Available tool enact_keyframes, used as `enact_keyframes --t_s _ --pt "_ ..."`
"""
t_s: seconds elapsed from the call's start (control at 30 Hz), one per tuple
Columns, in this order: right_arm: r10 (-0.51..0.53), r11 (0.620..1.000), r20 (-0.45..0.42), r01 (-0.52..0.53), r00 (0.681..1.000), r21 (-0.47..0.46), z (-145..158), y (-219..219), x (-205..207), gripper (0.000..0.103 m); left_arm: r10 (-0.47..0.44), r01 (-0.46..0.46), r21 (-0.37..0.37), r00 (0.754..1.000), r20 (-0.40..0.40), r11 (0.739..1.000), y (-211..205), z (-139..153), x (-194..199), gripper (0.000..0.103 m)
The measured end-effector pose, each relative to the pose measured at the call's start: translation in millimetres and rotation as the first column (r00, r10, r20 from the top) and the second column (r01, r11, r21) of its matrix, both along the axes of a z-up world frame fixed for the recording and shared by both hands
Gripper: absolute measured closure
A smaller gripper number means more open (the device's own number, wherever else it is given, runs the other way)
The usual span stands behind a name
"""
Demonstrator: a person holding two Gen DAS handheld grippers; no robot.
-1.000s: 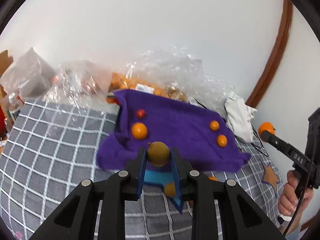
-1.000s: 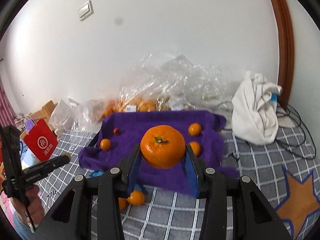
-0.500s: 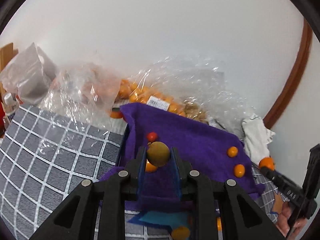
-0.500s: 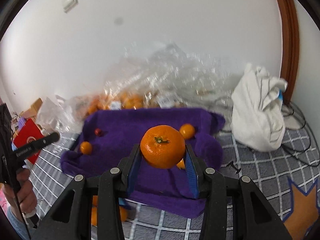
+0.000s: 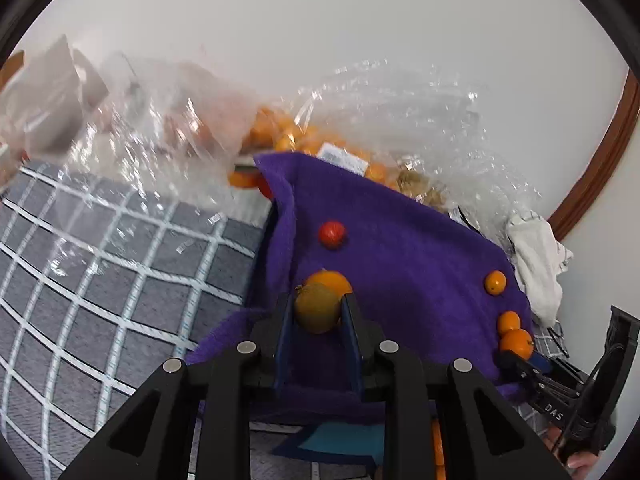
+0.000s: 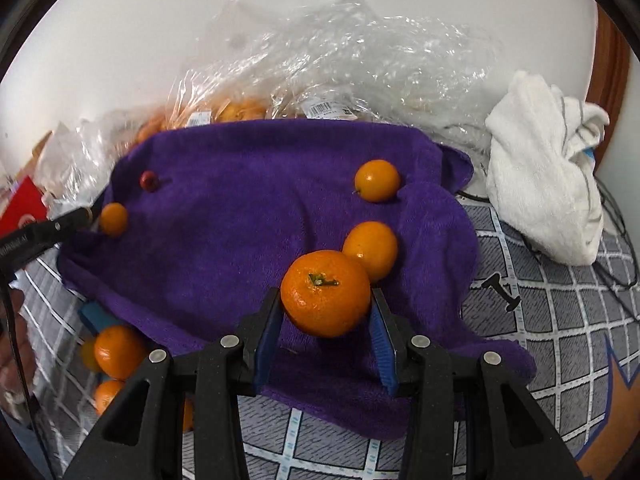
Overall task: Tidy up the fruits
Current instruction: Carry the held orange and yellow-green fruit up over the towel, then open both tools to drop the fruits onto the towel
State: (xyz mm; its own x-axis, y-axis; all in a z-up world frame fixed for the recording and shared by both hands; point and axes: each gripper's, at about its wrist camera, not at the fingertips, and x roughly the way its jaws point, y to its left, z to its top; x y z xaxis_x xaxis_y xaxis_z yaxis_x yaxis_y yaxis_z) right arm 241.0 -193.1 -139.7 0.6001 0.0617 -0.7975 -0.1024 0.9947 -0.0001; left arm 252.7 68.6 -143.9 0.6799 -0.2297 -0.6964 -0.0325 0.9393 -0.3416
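My left gripper (image 5: 317, 312) is shut on a dull yellow-brown round fruit (image 5: 317, 309), held low over the near left part of the purple towel (image 5: 400, 248), just in front of an orange (image 5: 334, 280) and a small red fruit (image 5: 332, 234). My right gripper (image 6: 325, 308) is shut on a mandarin (image 6: 325, 293) above the towel (image 6: 240, 232), beside two small oranges (image 6: 372, 249) (image 6: 377, 180). The small red fruit (image 6: 149, 180) and an orange (image 6: 113, 219) lie at the towel's left side, next to the left gripper's tip.
Clear plastic bags of fruit (image 6: 320, 60) pile against the wall behind the towel. A white cloth (image 6: 548, 184) lies to the right. Loose oranges (image 6: 118, 350) lie on the grey checked cover (image 5: 100, 280) off the towel's left front. Two small oranges (image 5: 496, 282) rest at the towel's right.
Both grippers have moved forward and down toward the towel, each with its fruit still held. The towel and its fruits loom larger in both views.
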Motion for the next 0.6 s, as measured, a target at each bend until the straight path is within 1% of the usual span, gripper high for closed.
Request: enact_keyframes --t_s 0.07,0.2,0.27,0.37,0.57,0.6 --pt "0.004 1.0 -0.005 -0.004 1.0 0.024 -1 -2 -1 0.06 -0.01 0.011 0.025 1.0 -0.02 1.0 -5 -4 2 0.08" --pt "0.01 1.0 0.011 -0.01 1.0 0.003 -2 1 -4 0.061 -0.017 0.018 0.096 1.0 -0.013 0.995 -14 -7 1 0.08" --pt "0.009 1.0 0.008 -0.009 1.0 0.003 -2 2 -2 0.061 -0.019 0.021 0.114 1.0 -0.015 0.993 -16 -7 1 0.08" --pt "0.002 1.0 0.011 -0.002 1.0 -0.005 -1 3 -3 0.06 -0.019 0.02 0.12 1.0 -0.014 0.993 -17 -8 2 0.08" --pt "0.005 1.0 0.022 -0.005 1.0 -0.008 1 4 -3 0.055 -0.017 0.017 0.19 1.0 -0.001 0.982 -25 -10 4 0.08" --pt "0.012 1.0 0.028 -0.012 1.0 0.001 3 3 -5 0.051 -0.018 0.018 0.196 1.0 0.002 0.98 -25 -10 5 0.08"
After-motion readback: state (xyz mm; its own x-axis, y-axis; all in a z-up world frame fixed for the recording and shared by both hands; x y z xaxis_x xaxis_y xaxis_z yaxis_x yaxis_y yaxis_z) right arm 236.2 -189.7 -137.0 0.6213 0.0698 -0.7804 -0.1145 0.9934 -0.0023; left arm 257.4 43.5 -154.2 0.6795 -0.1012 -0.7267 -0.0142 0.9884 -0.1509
